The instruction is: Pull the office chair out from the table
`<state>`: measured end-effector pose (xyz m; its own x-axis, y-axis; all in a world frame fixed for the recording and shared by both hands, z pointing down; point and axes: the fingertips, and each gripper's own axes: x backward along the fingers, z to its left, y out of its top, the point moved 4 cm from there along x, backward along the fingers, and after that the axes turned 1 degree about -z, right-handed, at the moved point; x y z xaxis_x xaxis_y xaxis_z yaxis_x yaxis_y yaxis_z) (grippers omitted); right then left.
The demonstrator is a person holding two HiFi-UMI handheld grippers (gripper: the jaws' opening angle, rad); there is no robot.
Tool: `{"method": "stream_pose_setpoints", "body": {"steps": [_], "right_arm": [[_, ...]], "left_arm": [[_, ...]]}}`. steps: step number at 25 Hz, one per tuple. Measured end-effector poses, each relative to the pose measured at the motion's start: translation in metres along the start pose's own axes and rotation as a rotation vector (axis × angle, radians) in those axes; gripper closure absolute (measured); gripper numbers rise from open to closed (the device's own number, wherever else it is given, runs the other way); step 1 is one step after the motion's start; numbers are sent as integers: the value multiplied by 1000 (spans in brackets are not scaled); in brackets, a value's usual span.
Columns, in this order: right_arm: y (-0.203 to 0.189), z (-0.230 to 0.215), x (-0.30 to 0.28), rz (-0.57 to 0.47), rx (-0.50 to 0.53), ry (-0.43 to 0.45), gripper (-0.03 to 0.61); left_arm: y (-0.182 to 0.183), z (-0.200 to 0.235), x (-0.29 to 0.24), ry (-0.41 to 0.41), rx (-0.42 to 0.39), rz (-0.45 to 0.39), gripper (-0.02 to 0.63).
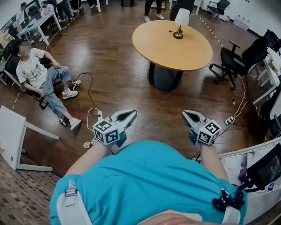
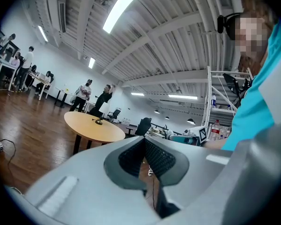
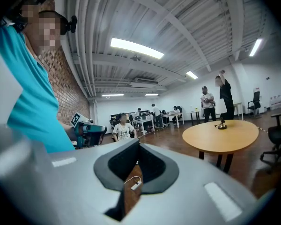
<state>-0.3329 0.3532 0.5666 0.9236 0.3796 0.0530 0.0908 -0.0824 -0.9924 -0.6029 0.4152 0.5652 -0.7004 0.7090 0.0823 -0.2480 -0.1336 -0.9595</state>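
Observation:
The black office chair [image 1: 233, 61] stands at the right side of the round wooden table [image 1: 173, 48], far ahead of me across the floor. It also shows as a dark shape in the left gripper view [image 2: 143, 125] and at the edge of the right gripper view [image 3: 278, 137]. My left gripper [image 1: 132, 113] and right gripper [image 1: 185, 114] hang side by side close to my body, pointing level toward the table. Both are shut with nothing between their pads [image 2: 152, 156] [image 3: 147, 165]. Neither is near the chair.
A small lamp [image 1: 180, 21] stands on the table. A person sits on a chair [image 1: 40, 76] at the left, with a tipped white table [image 1: 11, 135] nearer me. Cables and a power strip [image 1: 230, 119] lie on the floor. Desks and people line the room's edges.

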Motion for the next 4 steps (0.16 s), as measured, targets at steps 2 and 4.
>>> {"method": "stream_pose_setpoints", "body": {"steps": [2,4], "right_arm": [[-1,0,1,-3,-1,-3,583],[-2,0,2,-6,-2,-6,583]], "left_arm": [[0,0,-1,-2,-1,2,584],[1,0,-1,-4,-2,4,584]]}}
